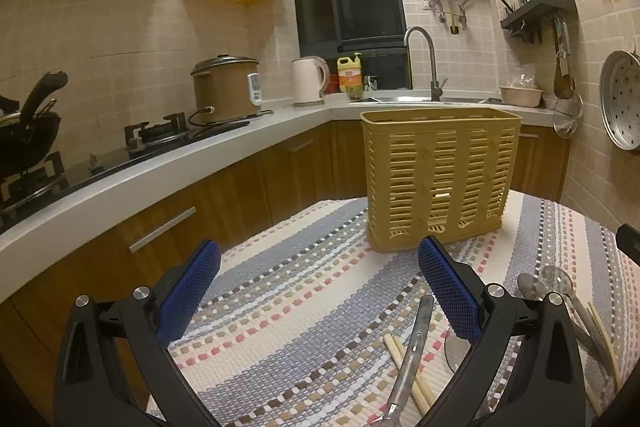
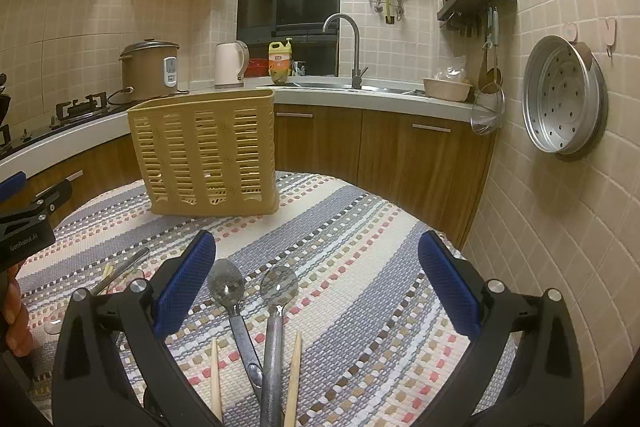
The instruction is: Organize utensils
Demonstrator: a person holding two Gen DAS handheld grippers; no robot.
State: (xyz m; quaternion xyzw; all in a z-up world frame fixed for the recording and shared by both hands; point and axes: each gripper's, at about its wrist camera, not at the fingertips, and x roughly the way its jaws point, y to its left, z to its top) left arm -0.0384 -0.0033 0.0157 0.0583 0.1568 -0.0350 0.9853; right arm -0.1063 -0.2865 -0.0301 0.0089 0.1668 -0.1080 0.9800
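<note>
Since nothing sits between its blue pads, the left gripper (image 1: pixel 319 269) hovers with jaws wide apart over the woven mat (image 1: pixel 280 291), empty. Just under its right finger: a metal utensil handle (image 1: pixel 416 339) lying across a pair of chopsticks (image 1: pixel 404 367), probably the nearest pick. Yellow slotted basket (image 1: pixel 440 179) stands upright at the mat's far end, looks empty, likely the destination; open mat leads to it. Right of that, the right gripper (image 2: pixel 318 263), jaws equally spread, holding nothing, is lined up over two spoons (image 2: pixel 252 291) lying side by side, bowls pointing away, flanked by chopsticks (image 2: pixel 295 375). Spoons touch or nearly so; taking one alone may nudge the other. Counter, sink (image 2: pixel 340 87) and tiled wall (image 2: pixel 540 207) stay clear of the work.
</note>
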